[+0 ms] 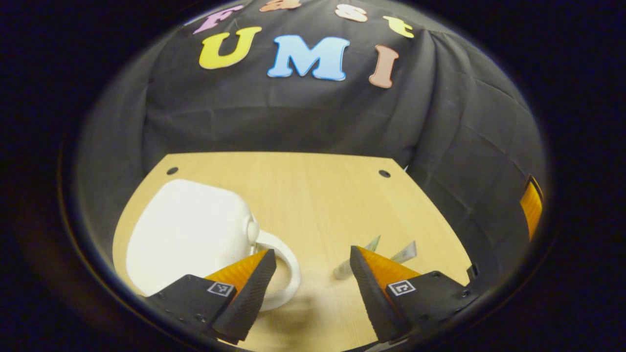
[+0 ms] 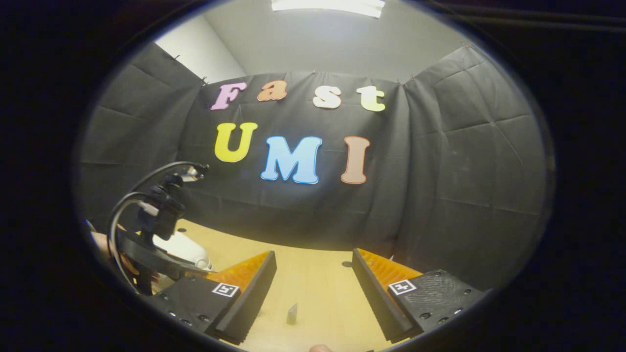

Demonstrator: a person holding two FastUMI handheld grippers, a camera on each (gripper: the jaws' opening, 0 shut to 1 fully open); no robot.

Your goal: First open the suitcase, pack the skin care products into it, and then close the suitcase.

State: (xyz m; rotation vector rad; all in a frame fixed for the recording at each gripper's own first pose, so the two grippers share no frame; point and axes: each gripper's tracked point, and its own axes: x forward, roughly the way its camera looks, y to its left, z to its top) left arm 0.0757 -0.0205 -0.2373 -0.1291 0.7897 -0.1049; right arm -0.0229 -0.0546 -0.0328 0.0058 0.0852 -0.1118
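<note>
A white hard-shell suitcase (image 1: 188, 234) lies closed on the wooden table (image 1: 303, 190) at the left, its looped handle (image 1: 288, 274) pointing toward the middle. My left gripper (image 1: 313, 264) hangs open just above the table, its left finger over the handle and nothing between the fingers. Two slim skin care tubes (image 1: 406, 252) lie on the table, partly hidden behind its right finger. In the right gripper view my right gripper (image 2: 313, 266) is open and empty, held higher and aimed at the back wall. One tube tip (image 2: 292, 313) shows below it.
The left gripper's body with its cables (image 2: 156, 215) and the hand (image 2: 105, 244) holding it stand at the left of the right gripper view, the suitcase (image 2: 188, 249) behind them. Two small holes (image 1: 384, 173) mark the table's far corners. Black cloth walls close the booth.
</note>
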